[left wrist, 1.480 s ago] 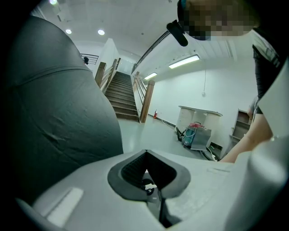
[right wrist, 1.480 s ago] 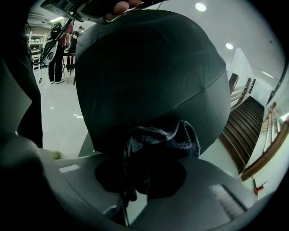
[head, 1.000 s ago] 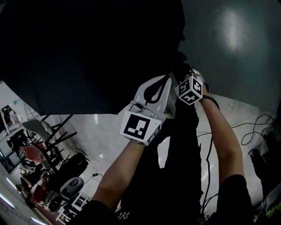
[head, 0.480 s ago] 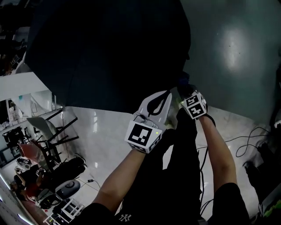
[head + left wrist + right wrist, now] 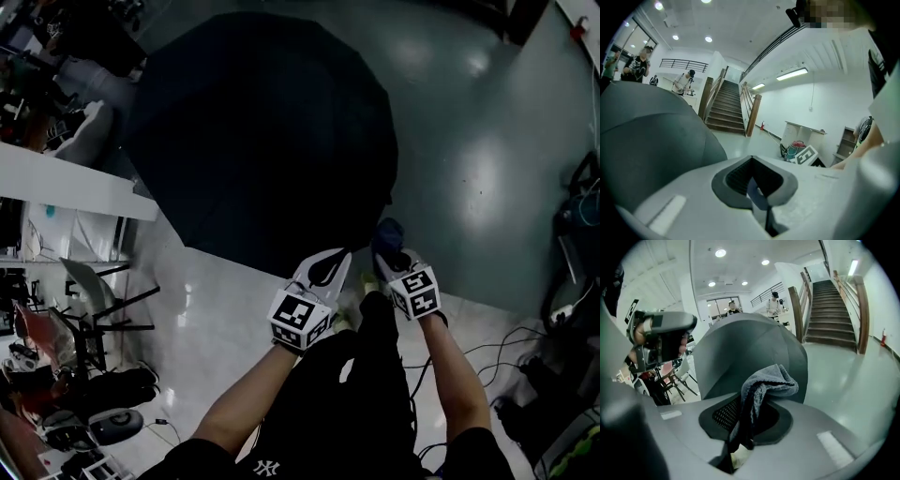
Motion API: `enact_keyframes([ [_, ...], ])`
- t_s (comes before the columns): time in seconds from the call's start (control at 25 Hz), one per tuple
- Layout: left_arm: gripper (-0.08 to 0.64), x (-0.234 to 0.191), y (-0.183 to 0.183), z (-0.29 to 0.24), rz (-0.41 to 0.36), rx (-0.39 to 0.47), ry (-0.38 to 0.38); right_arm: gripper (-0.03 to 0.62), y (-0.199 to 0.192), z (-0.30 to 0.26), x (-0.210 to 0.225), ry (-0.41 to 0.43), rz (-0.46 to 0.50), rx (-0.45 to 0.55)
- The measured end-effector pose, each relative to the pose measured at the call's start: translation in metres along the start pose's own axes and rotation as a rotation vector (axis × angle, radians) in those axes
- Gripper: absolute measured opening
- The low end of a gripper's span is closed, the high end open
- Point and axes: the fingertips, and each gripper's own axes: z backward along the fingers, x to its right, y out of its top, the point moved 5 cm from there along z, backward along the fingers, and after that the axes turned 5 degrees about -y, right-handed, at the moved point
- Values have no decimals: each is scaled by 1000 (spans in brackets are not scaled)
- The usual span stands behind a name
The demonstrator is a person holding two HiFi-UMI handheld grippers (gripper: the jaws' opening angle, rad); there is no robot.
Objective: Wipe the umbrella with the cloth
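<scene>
Clamping the cloth in its jaws, the right gripper is hanging beside the left gripper, whose jaws are pressing together, seemingly empty. The 2 are hovering just short of the open umbrella lying on the floor. Approach step, prob.; next move is calling for lowering the cloth onto it.

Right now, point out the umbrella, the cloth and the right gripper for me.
umbrella [image 5: 262,131]: head view, middle of the open dark canopy.
cloth [image 5: 766,380]: right gripper view, grey fold bulging above the jaws.
right gripper [image 5: 389,258]: head view, between its fingertips, where the cloth is clamped.
</scene>
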Motion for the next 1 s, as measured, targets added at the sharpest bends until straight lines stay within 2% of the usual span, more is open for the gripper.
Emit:
enact_keyframes([
  [0.16,1,8,31,24,-8,20,-11,86,53,41,-27,2,20,54],
  [0.36,1,14,77,46,19,72,0,86,117,86,-61,2,30,139],
  [0.6,1,32,132,51,-4,148,-24,86,183,133,-71,-21,7,254],
  [0.8,1,42,165,68,-22,187,0,86,219,168,-86,-36,27,337],
  [1.0,1,37,195,87,-32,221,35,86,248,180,-99,-34,57,382],
])
